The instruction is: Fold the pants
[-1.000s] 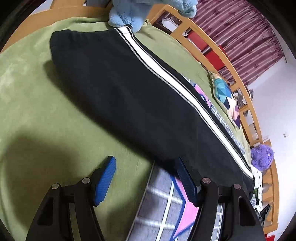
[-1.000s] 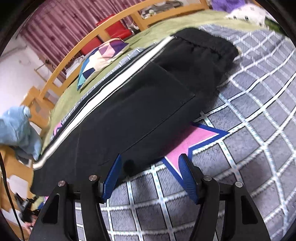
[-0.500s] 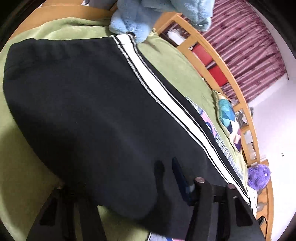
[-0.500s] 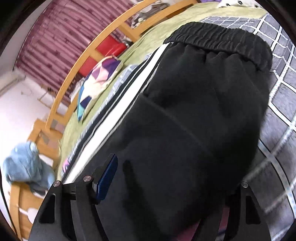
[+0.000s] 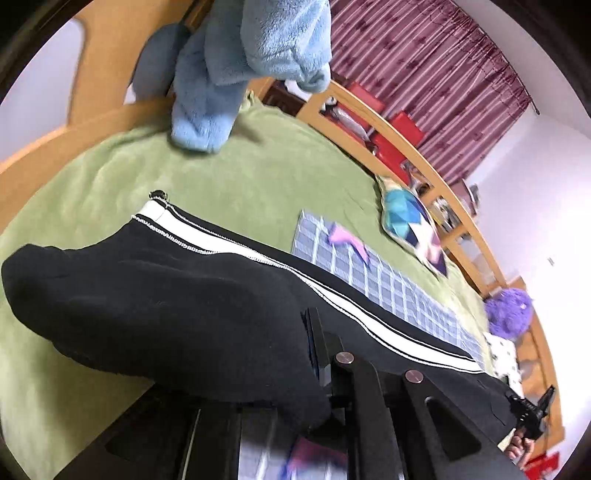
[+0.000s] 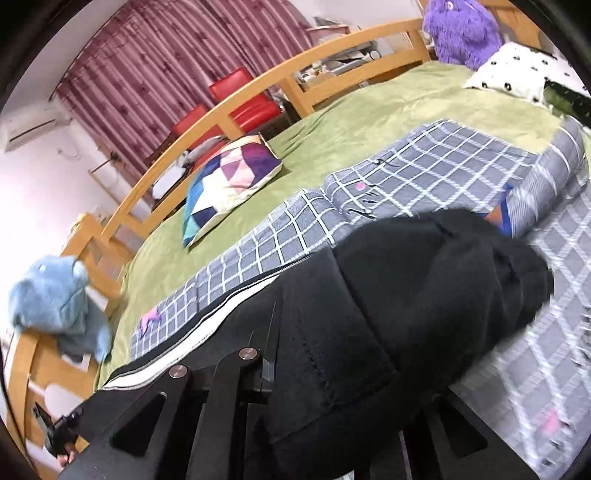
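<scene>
The black pants [image 5: 166,302] with a white side stripe [image 5: 229,247] lie lengthwise across the bed, their near edge raised off it. In the left wrist view my left gripper [image 5: 303,345] has its jaws closing tight on that edge near the leg end. Only one finger [image 5: 314,332] shows; cloth hides the other. In the right wrist view the pants [image 6: 424,288] bulge over my right gripper [image 6: 285,345], whose jaws are closing on the fabric near the waistband. The stripe [image 6: 207,328] runs off to the left.
A green blanket [image 5: 240,177] covers the bed, with a grey checked quilt [image 6: 443,162] under the pants. A blue plush [image 5: 221,74] sits by the wooden rail [image 6: 258,85]. Beyond lie a patchwork cushion [image 6: 229,177], a purple plush [image 6: 461,29] and a spotted pillow [image 6: 517,70].
Both grippers went from open beside the pants' near edge to over it, then shut on the cloth. Both have risen, lifting that edge off the bed.
</scene>
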